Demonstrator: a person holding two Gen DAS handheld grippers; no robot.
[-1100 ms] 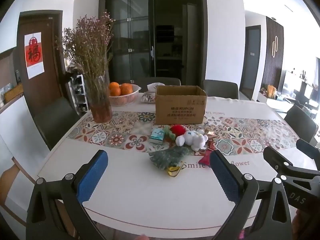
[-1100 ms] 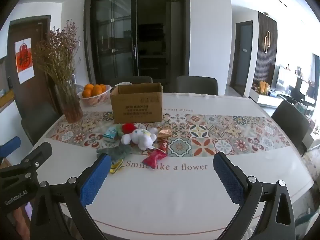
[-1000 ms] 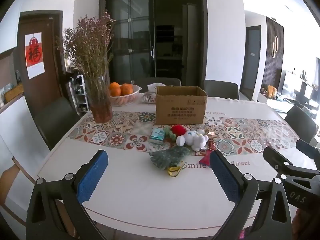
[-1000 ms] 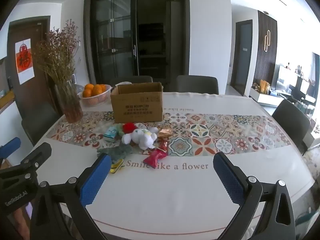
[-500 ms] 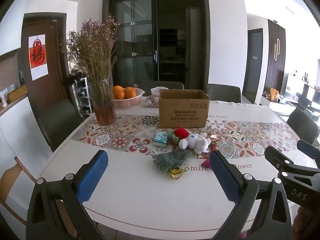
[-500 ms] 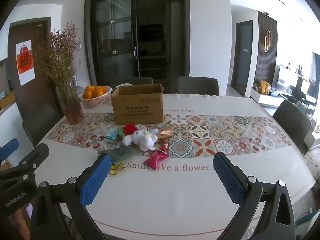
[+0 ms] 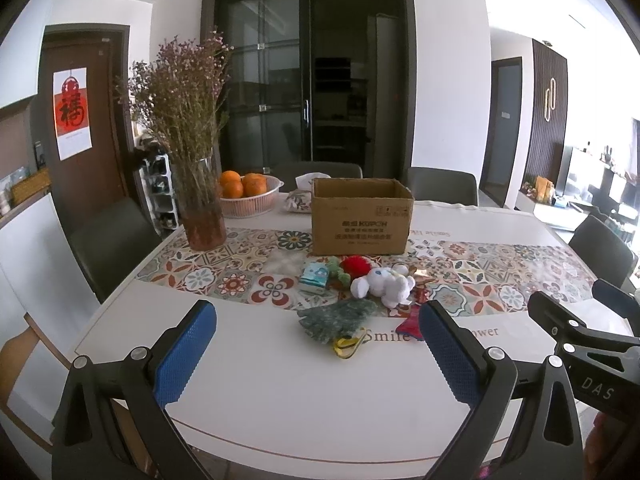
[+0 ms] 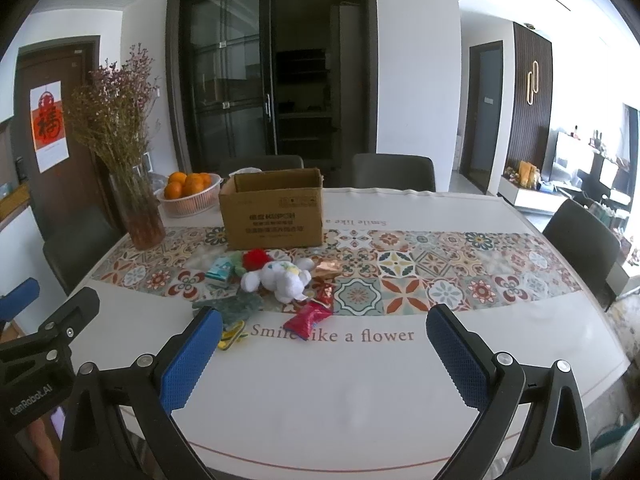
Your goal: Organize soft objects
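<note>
Both claws, left (image 7: 316, 344) and right (image 8: 324, 346), have edged closer over the counter (image 7: 280, 392), spread and empty, toys (image 7: 382, 286) still outside the box (image 7: 360, 218).

wide-open left tongs (image 7: 318, 354) before white plush (image 7: 384, 285), cardboard box (image 7: 360, 216)

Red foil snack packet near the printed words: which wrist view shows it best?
The right wrist view: the red foil snack packet lies fully visible on the table. In the left wrist view, the left gripper's blue finger pad covers most of it.
</note>
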